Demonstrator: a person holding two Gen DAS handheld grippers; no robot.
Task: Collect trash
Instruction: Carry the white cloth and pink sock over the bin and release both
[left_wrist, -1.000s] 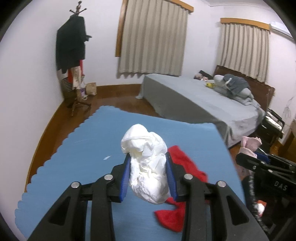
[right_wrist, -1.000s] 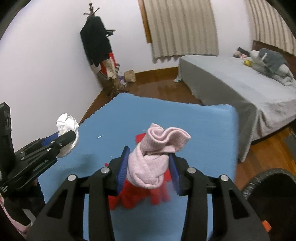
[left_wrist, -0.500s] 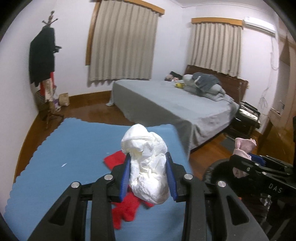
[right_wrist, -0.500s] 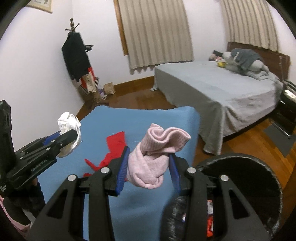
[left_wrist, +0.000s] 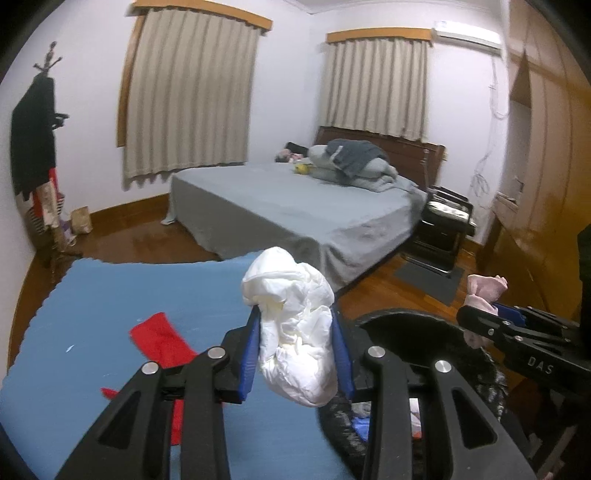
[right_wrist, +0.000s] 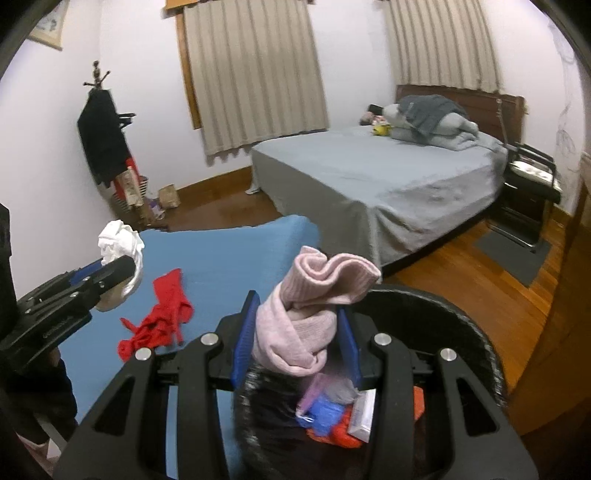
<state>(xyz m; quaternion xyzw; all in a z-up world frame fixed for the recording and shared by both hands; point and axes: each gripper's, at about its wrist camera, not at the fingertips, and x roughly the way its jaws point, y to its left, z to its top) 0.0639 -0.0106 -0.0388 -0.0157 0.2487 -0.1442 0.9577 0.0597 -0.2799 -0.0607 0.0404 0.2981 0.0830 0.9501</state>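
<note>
My left gripper (left_wrist: 295, 354) is shut on a crumpled white wad (left_wrist: 295, 325), held above the blue mat (left_wrist: 92, 295) beside the black bin (left_wrist: 424, 332). A rolled pink sock (right_wrist: 306, 314) is clamped in my right gripper (right_wrist: 295, 343), right over the bin's (right_wrist: 461, 332) near rim. Inside the bin lie blue, red and white scraps (right_wrist: 340, 417). From the left wrist view the right gripper (left_wrist: 484, 310) with the pink sock (left_wrist: 484, 291) shows at the right; from the right wrist view the left gripper (right_wrist: 110, 273) with the white wad (right_wrist: 118, 243) shows at the left.
A red cloth (right_wrist: 162, 310) lies crumpled on the blue mat (right_wrist: 229, 251). A grey bed (left_wrist: 295, 206) stands beyond the mat, with a black nightstand (left_wrist: 443, 229) and a dark floor mat (left_wrist: 428, 277) to its right. A coat rack (left_wrist: 37, 147) stands at the left wall.
Both grippers have swung to the right with their loads, from over the blue mat to the black bin, which has come into view. The jaws have kept their grips.
</note>
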